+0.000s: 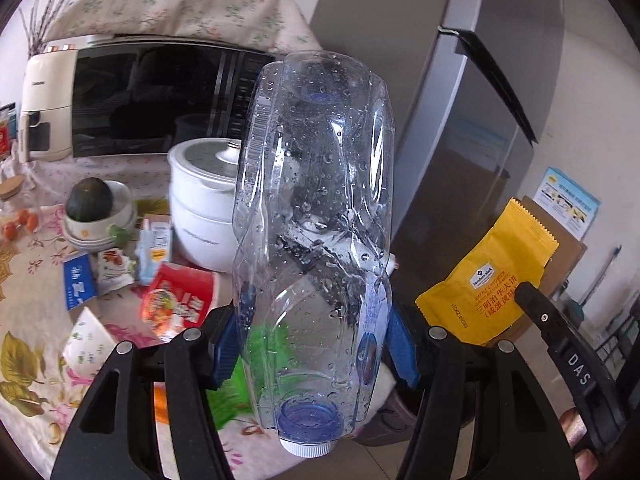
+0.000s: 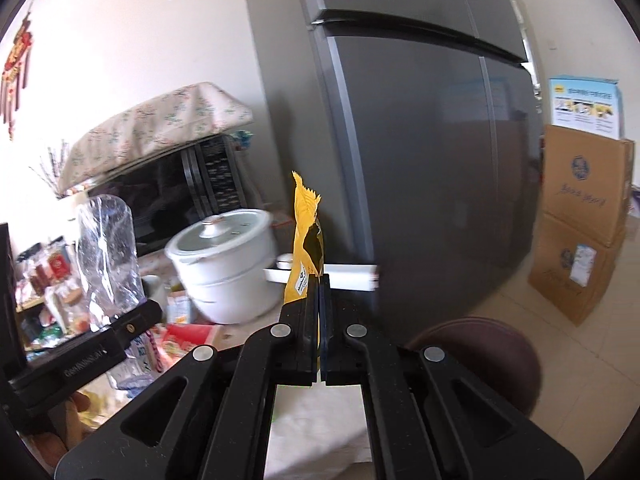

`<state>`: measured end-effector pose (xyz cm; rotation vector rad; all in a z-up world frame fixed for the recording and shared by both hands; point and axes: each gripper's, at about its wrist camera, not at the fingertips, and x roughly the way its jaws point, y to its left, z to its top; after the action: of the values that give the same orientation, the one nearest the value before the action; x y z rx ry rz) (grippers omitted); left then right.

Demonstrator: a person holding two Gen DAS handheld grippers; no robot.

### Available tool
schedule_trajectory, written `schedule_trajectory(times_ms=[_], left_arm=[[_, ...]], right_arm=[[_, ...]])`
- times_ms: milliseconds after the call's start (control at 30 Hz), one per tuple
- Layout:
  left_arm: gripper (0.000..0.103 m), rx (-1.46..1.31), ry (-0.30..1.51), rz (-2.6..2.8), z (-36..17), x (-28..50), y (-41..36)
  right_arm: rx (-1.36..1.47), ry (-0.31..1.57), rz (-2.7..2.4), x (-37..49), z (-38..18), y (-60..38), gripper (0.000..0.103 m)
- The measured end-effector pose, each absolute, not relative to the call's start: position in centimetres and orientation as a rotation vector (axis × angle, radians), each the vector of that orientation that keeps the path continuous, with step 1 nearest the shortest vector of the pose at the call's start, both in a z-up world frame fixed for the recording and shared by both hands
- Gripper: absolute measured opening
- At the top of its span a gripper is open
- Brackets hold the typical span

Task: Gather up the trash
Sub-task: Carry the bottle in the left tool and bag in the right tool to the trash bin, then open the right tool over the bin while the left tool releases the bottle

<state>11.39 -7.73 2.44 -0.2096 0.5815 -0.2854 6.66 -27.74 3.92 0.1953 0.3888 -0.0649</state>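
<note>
My left gripper [image 1: 316,344] is shut on a crushed clear plastic bottle [image 1: 316,216] with a white cap pointing toward the camera; its blue pads press both sides. The bottle also shows at the left of the right wrist view [image 2: 106,256]. My right gripper [image 2: 319,312] is shut on a yellow snack wrapper [image 2: 305,232], held upright edge-on. The wrapper also shows at the right of the left wrist view [image 1: 492,276], with the right gripper's finger over its lower edge. More wrappers lie on the table: a red packet [image 1: 176,300] and a blue packet [image 1: 78,280].
A floral-cloth table [image 1: 28,360] holds a white pot [image 1: 204,208], a bowl with a dark squash [image 1: 90,204] and a covered microwave [image 1: 152,96]. A grey fridge [image 2: 420,160] stands right of it. Cardboard boxes [image 2: 580,216] and a brown stool [image 2: 480,356] stand on the tiled floor.
</note>
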Motion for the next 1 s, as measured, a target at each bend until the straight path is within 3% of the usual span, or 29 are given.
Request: schedule_trajectory(times_ms=[400,500,567,600,633,700,800,1000], left_arm=[[0.061,-0.120,0.655,-0.426,0.1,12.3,-17.3],[0.061,-0.102,0.683,-0.454,-0.6,12.8,-19.6],[0.061,-0.093,0.700,-0.471,-1.1,13.1,-21.1],[0.061,-0.088,0.706,-0.477,-1.3,13.2,-21.6],[0.061,-0.082,0.712,-0.485,-1.5,13.4,-22.2],[0.061,-0.071,0.729,-0.508,-2.0,13.8,-23.9],[0.061,-0.064,0.773,-0.543,-3.0,14.4,-25.8],[0.061,-0.051,0.930,-0.590,-7.2,16.2,-29.6]], right_arm=[[0.242,0.618,-0.328,10.2,-3.3,-39.1,0.000],[0.296,0.687,-0.349,11.1,-4.9,-40.7,0.004],[0.309,0.707,-0.382,10.9,-5.5,-41.6,0.028],[0.315,0.709,-0.402,10.8,-5.4,-42.0,0.058],[0.322,0.698,-0.430,10.3,-5.2,-42.4,0.075],[0.326,0.670,-0.484,9.6,-4.8,-43.1,0.080],[0.333,0.656,-0.581,8.5,-4.3,-44.4,0.096],[0.320,0.675,-0.751,7.4,-5.1,-47.1,0.096]])
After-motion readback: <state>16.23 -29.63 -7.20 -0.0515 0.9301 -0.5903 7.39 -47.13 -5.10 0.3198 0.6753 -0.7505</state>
